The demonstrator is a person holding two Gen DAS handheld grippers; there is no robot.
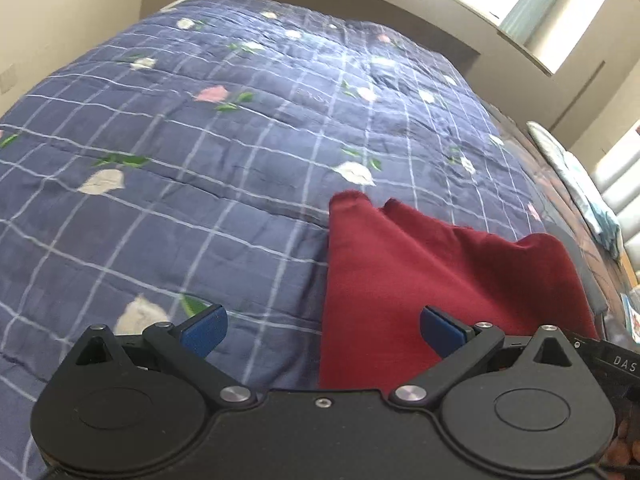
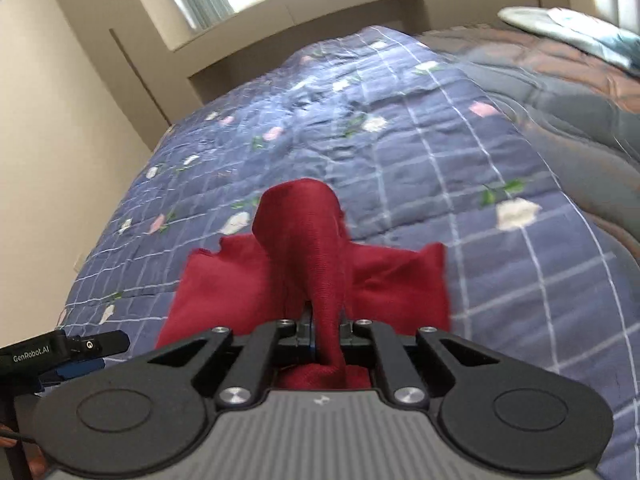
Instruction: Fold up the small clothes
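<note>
— How many hand-held grippers, and what are they doing?
— Two. The left hand-held gripper [image 1: 323, 332] is spread wide, its two blue pads [image 1: 204, 332] holding nothing. The right hand-held gripper [image 2: 325, 330] is pressed together, pinching a raised fold of the red garment [image 2: 308, 264].
— How many garments?
— One, dark red. It lies on the bed, mostly flat, with its pinched middle pulled up into a hump.
— And beyond it?
— One blue checked quilt [image 1: 200, 128] with white and pink flowers covers the bed. Farther off, one brownish-grey blanket [image 2: 560, 76] and one pale blue pillow [image 2: 568, 26].
</note>
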